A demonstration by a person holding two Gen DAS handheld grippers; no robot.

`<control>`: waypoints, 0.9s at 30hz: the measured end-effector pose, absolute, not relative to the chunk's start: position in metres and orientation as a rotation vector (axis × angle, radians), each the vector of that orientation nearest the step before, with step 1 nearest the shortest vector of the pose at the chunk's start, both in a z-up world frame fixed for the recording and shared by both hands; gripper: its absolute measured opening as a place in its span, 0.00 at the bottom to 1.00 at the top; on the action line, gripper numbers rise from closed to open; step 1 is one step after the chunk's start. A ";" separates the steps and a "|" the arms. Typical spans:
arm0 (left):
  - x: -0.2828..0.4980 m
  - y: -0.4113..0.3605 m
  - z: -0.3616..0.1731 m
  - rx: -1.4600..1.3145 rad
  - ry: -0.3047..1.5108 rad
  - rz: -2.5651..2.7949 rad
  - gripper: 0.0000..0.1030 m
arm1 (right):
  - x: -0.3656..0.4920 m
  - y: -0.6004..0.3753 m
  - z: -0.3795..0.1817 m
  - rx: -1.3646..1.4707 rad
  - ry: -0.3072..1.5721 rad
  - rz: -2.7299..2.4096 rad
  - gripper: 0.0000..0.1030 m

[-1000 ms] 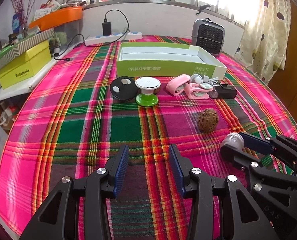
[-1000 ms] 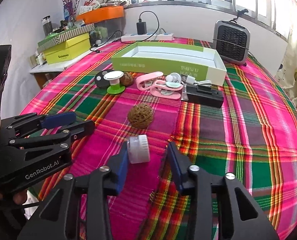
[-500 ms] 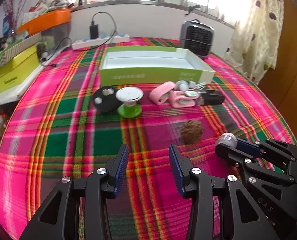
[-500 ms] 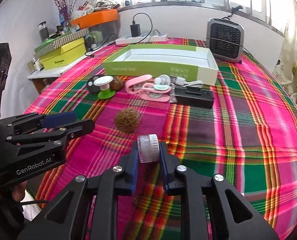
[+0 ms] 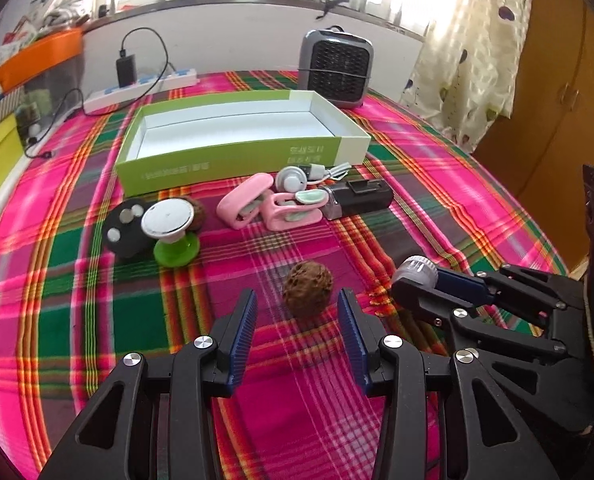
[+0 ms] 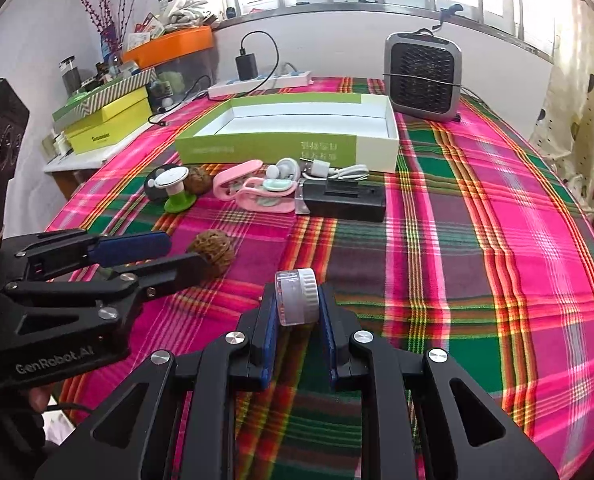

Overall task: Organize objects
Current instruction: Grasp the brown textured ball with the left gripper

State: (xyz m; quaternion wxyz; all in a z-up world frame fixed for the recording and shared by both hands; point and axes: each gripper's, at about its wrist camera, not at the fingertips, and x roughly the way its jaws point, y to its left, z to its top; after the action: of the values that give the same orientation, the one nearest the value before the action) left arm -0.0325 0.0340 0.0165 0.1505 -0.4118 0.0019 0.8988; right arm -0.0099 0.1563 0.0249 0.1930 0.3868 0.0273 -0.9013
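My right gripper [image 6: 297, 304] is shut on a small clear jar with a white cap [image 6: 297, 297], held above the plaid tablecloth; it also shows in the left wrist view [image 5: 416, 271]. My left gripper [image 5: 297, 320] is open, its jaws on either side of a brown walnut [image 5: 307, 289] on the cloth, not touching it. The walnut also shows in the right wrist view [image 6: 214, 245]. An open green and white box [image 5: 233, 152] lies further back, empty.
In front of the box lie a black disc [image 5: 123, 228], a white-topped green stand [image 5: 173, 236], a second walnut [image 6: 198, 179], pink clips [image 5: 265, 204], a white cable [image 5: 317, 170] and a black charger [image 5: 357, 200]. A grey heater [image 5: 337, 66] and power strip [image 5: 141, 90] stand behind.
My right gripper has shut on the jar and lifted it off the cloth. My left gripper has moved right and forward, bringing its open jaws around the walnut.
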 end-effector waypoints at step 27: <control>-0.055 0.044 0.007 -1.245 0.066 2.614 0.25 | -0.022 0.167 0.029 1.081 0.070 -2.560 0.20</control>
State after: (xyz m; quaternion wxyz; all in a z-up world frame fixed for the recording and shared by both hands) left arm -0.0549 0.0442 0.0072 0.1222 -0.4268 0.0228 0.8958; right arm -0.0219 0.1673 0.0293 0.1802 0.3824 0.0246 -0.9059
